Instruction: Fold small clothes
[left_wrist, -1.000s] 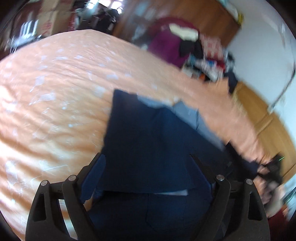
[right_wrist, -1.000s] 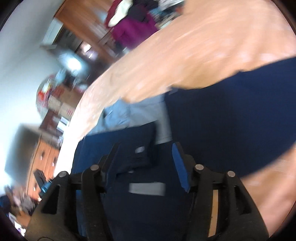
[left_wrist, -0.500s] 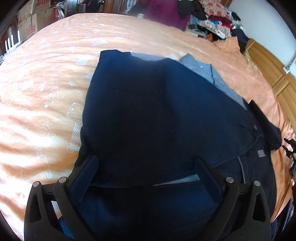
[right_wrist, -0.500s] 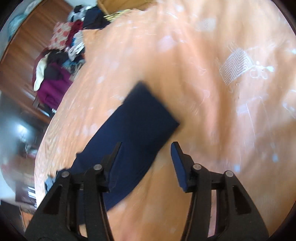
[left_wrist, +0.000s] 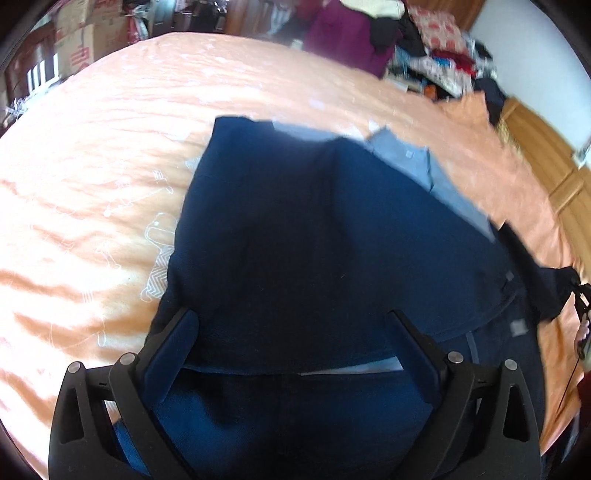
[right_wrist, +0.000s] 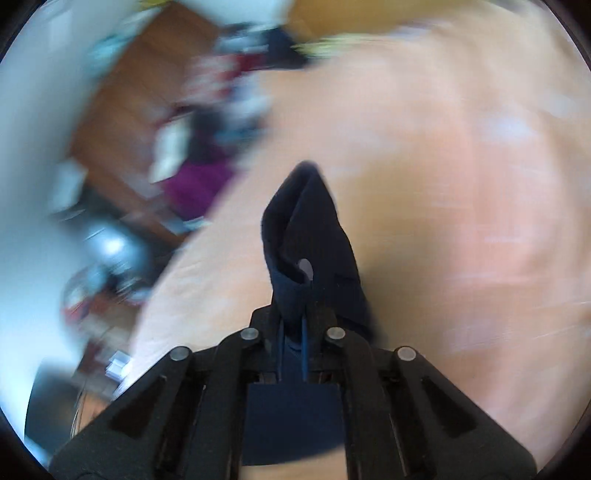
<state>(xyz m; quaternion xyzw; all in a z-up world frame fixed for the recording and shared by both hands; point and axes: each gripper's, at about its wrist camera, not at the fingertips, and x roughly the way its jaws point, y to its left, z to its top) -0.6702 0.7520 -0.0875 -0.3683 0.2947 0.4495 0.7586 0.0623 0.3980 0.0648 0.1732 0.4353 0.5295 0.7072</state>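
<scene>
Navy fabric fills the near view of the left gripper (left_wrist: 291, 332), whose fingers (left_wrist: 173, 343) stand spread wide and released above a dark blue garment (left_wrist: 314, 240) lying flat on the bed. A folded panel of that garment lies across its lower part, with a pale grey-blue lining (left_wrist: 436, 173) showing at the far edge. The right gripper (right_wrist: 293, 325) has its fingers clenched on a sleeve-like fold of the dark cloth (right_wrist: 310, 236), raised clear of the orange bedspread (right_wrist: 461, 221). Beyond the bed, blurred, a heap of mixed clothes (left_wrist: 369, 37) sits against wooden furniture (left_wrist: 554, 155).
</scene>
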